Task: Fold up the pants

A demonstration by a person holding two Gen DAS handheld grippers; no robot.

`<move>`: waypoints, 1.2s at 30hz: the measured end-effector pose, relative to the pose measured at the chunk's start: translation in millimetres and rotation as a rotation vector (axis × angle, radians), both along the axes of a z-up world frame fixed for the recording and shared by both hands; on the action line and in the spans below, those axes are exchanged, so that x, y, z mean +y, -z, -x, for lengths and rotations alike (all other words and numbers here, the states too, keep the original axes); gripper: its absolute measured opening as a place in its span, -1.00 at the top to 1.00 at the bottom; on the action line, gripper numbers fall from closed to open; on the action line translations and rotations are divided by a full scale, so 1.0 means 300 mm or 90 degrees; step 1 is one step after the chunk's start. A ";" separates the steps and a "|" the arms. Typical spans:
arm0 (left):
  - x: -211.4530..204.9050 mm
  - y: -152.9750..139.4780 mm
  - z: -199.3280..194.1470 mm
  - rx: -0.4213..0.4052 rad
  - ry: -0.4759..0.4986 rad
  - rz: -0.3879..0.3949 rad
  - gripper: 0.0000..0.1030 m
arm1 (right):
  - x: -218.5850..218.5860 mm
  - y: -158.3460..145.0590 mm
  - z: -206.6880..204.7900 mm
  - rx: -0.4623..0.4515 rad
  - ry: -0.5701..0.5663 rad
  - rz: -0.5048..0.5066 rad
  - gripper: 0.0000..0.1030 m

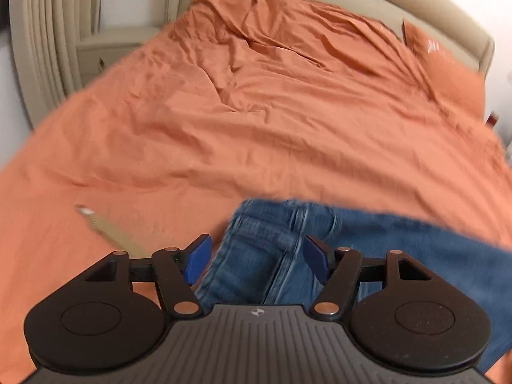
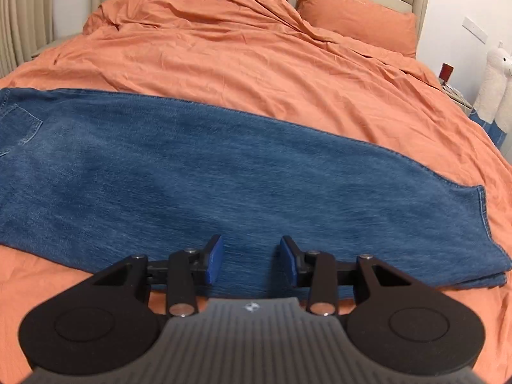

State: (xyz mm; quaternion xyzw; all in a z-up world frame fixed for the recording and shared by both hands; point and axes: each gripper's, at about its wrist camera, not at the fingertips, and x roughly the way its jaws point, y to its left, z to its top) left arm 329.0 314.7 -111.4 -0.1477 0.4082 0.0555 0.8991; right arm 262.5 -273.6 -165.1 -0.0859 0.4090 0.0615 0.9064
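Blue denim pants (image 2: pixel 198 172) lie flat across the orange bed, folded lengthwise, waist to the left and hem (image 2: pixel 483 220) to the right. My right gripper (image 2: pixel 251 260) is open, hovering over the near edge of the leg, holding nothing. In the left wrist view the waistband end of the pants (image 1: pixel 272 243) lies between and just beyond my left gripper (image 1: pixel 256 259), which is open and empty; this view is blurred by motion. The pant leg runs off to the right (image 1: pixel 432 243).
The orange duvet (image 2: pixel 256 54) is rumpled toward the headboard (image 2: pixel 422 6), with an orange pillow (image 2: pixel 355 12) at the back right. A beige strap (image 1: pixel 108 230) lies on the bed left of the left gripper. A nightstand (image 1: pixel 102 51) stands beyond the bed's left side, white plush toys (image 2: pixel 496 83) at the right.
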 end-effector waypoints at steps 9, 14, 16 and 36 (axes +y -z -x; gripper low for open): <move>0.043 0.102 -0.090 -0.010 0.027 0.068 0.59 | 0.037 0.005 -0.004 0.012 0.032 0.045 0.23; -0.072 -0.051 0.000 -0.126 0.085 -0.064 0.68 | 0.015 0.022 -0.025 0.013 0.044 0.061 0.20; -0.094 -0.091 -0.006 -0.151 0.092 -0.107 0.68 | 0.009 0.026 -0.025 0.006 0.044 0.072 0.20; -0.047 -0.006 -0.055 0.009 0.042 -0.153 -0.21 | -0.050 0.037 -0.044 0.033 0.091 0.032 0.19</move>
